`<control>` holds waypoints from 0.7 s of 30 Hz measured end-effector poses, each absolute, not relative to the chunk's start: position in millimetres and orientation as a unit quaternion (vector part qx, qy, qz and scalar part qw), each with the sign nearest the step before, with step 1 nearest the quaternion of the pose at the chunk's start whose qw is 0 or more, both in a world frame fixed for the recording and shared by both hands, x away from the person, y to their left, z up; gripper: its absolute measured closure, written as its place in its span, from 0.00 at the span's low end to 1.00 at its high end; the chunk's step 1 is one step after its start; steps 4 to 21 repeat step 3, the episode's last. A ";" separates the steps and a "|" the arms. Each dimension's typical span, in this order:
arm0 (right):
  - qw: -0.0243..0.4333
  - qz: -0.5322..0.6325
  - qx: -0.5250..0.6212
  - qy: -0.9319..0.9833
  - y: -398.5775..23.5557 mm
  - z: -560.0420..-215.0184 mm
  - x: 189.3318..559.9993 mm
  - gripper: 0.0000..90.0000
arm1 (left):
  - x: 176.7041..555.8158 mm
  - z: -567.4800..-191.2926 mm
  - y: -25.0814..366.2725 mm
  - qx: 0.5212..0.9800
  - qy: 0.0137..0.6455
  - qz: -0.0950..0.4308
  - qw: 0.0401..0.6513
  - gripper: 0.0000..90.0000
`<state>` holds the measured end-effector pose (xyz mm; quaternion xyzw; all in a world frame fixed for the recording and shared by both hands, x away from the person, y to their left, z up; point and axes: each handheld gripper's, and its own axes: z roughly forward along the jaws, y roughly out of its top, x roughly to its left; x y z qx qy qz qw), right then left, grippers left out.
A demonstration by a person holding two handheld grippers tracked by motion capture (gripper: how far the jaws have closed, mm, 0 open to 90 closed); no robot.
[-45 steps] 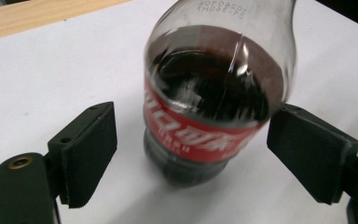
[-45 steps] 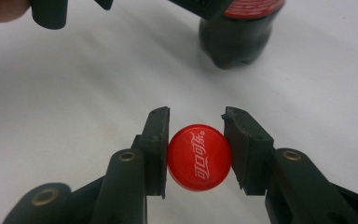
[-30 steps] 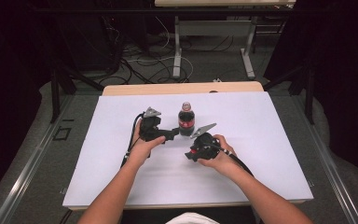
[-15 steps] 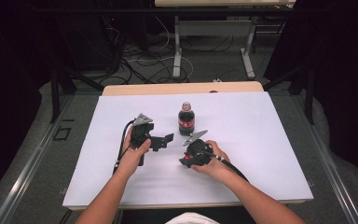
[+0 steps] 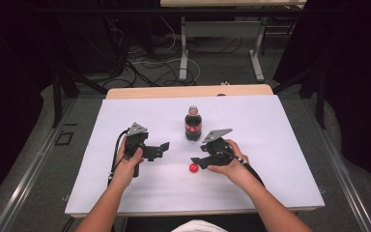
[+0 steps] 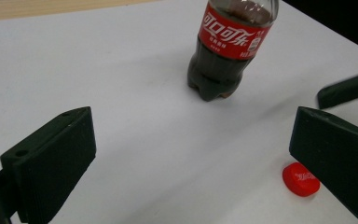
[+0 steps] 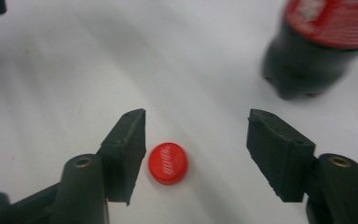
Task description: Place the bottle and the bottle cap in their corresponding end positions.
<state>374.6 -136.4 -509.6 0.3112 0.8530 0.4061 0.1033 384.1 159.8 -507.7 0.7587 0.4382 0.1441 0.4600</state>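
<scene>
A cola bottle (image 5: 193, 123) with a red label stands upright mid-table, its neck uncapped. Its red cap (image 5: 193, 167) lies flat on the white table (image 5: 280, 145), nearer the person. My right gripper (image 5: 196, 162) hovers just over the cap. In the right gripper view the cap (image 7: 168, 163) rests on the table between the jaws of this gripper (image 7: 198, 135), close to the left one. The jaws have just been opening and do not press on the cap. My left gripper (image 5: 163, 147) stands open and empty left of the bottle (image 6: 226, 51), pointing toward it from a short way off.
The white sheet stretches widely to left and right of the bottle. A wooden table edge (image 5: 188, 92) runs behind it. Beyond that are cables and the legs of a stand (image 5: 183, 53) on the floor.
Both grippers have drawn back from the bottle toward the person. The right one has opened and left the red cap lying on the table.
</scene>
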 end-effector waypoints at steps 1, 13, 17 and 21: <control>0.112 0.414 0.321 0.844 -144.2 -506.9 374.9 0.35 | 383.1 -507.6 163.8 0.762 0.434 0.154 0.456 0.01; 0.128 0.423 0.347 0.827 -160.1 -502.6 374.8 0.29 | 379.8 -507.6 170.3 0.759 0.442 0.157 0.451 0.01; 0.128 0.423 0.347 0.827 -160.1 -502.6 374.8 0.29 | 379.8 -507.6 170.3 0.759 0.442 0.157 0.451 0.01; 0.128 0.423 0.347 0.827 -160.1 -502.6 374.8 0.29 | 379.8 -507.6 170.3 0.759 0.442 0.157 0.451 0.01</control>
